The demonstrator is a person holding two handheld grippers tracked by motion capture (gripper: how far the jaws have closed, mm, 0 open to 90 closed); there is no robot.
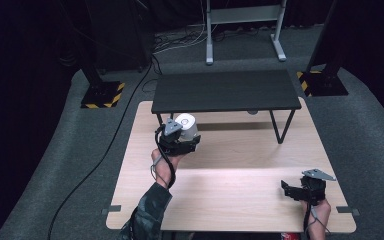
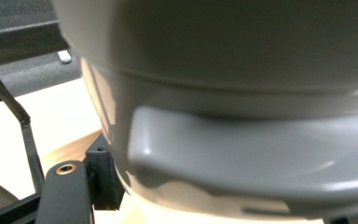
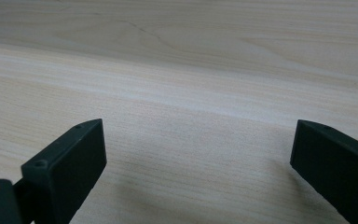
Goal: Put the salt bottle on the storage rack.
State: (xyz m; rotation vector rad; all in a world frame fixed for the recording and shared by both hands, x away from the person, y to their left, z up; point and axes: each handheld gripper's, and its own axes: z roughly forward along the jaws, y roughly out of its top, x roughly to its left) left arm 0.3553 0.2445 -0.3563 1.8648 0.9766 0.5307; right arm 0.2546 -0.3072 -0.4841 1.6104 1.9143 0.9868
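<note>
Smooth white-grey rounded mug [image 1: 187, 127], glossy, clamped in left gripper [image 1: 179, 141]. Right gripper [image 1: 300, 189] spread wide, nothing between, above pale grained wooden table [image 1: 240, 200].

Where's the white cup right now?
High view, left side: the white cup is clamped in the left gripper, above the wooden table, just in front of the black shelf.
</note>
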